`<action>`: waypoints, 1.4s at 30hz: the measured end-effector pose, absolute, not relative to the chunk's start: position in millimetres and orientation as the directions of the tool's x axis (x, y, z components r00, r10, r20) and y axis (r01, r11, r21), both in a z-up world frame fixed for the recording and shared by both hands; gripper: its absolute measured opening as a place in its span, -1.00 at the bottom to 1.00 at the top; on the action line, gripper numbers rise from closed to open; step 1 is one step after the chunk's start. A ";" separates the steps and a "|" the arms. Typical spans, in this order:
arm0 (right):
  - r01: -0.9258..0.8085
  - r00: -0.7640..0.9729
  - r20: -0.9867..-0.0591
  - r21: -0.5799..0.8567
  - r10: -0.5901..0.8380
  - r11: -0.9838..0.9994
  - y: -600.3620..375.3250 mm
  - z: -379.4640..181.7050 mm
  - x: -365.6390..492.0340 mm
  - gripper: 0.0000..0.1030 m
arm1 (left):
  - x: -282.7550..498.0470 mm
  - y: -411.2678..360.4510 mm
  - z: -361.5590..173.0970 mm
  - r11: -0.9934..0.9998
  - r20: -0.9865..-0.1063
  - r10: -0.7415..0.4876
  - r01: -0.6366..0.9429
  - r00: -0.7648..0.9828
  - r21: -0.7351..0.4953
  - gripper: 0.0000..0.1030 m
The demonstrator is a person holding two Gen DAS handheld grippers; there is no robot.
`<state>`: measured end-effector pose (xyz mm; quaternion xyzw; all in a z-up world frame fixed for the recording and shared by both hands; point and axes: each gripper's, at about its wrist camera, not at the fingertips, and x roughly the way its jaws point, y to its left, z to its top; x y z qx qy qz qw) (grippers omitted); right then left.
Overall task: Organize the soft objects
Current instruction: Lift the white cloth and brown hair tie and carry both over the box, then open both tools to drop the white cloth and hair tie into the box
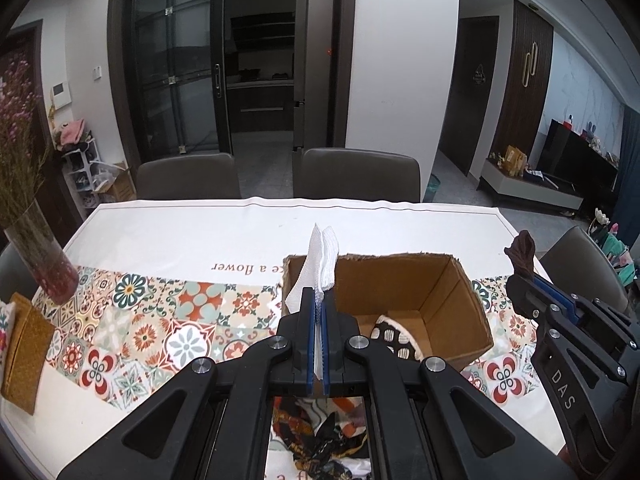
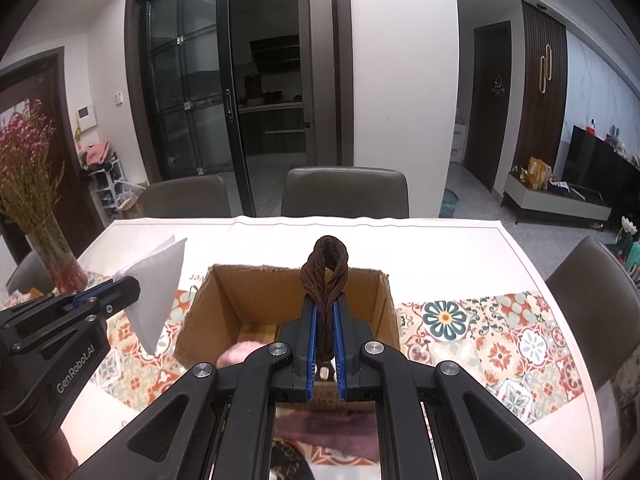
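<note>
My left gripper is shut on a white folded cloth, held above the near left corner of an open cardboard box. My right gripper is shut on a dark brown twisted cord, held over the box's near edge. The right gripper with its brown cord also shows right of the box in the left wrist view. The left gripper and white cloth show left of the box in the right wrist view. Inside the box lie a spotted dark item and a pink soft item.
The table has a white cloth with a patterned tile band. A glass vase of dried flowers stands far left, with a brown pouch near it. Patterned fabric lies below my left gripper. Grey chairs stand behind and to the right.
</note>
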<state>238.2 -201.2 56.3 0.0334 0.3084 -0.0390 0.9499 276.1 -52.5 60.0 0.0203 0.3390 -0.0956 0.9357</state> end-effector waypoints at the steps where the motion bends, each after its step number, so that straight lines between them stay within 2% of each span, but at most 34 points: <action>1: 0.096 0.806 -0.590 0.042 -0.053 0.994 -202.9 56.9 241.6 -0.83 | 279.1 -53.6 60.3 0.980 -0.639 -0.168 0.196 0.750 -0.027 -0.91; 15: 0.093 0.785 -0.619 0.047 -0.044 0.995 -207.0 45.7 281.6 -0.83 | 322.6 -66.5 52.4 0.972 -0.678 -0.198 0.229 0.708 -0.045 -0.91; 30: 0.094 0.740 -0.671 0.038 -0.044 0.995 -205.9 17.8 310.0 -0.81 | 353.8 -71.8 16.0 0.964 -0.738 -0.231 0.253 0.634 -0.084 -0.90; 33: 0.096 0.739 -0.672 0.030 -0.051 0.995 -204.7 16.1 313.6 -0.78 | 356.5 -72.1 11.0 0.965 -0.744 -0.227 0.248 0.628 -0.085 -0.74; 35: 0.097 0.737 -0.674 0.029 -0.053 0.995 -205.5 16.1 315.5 -0.76 | 357.4 -72.0 9.8 0.966 -0.744 -0.224 0.247 0.629 -0.082 -0.36; 38: 0.108 0.731 -0.680 0.031 -0.058 0.994 -206.4 13.7 317.1 -0.54 | 357.3 -71.3 9.7 0.968 -0.739 -0.214 0.239 0.638 -0.074 -0.26; 40: 0.118 0.727 -0.684 0.033 -0.064 0.992 -207.7 11.7 317.5 -0.10 | 356.9 -71.8 10.1 0.970 -0.736 -0.199 0.236 0.647 -0.055 -0.11; 41: 0.126 0.725 -0.685 0.036 -0.067 0.991 -208.5 10.9 317.5 0.03 | 357.1 -71.3 9.8 0.972 -0.737 -0.191 0.231 0.648 -0.049 -0.02; 42: 0.131 0.725 -0.685 0.038 -0.070 0.991 -209.2 10.5 317.5 0.26 | 357.4 -70.0 9.6 0.973 -0.737 -0.187 0.225 0.649 -0.049 0.01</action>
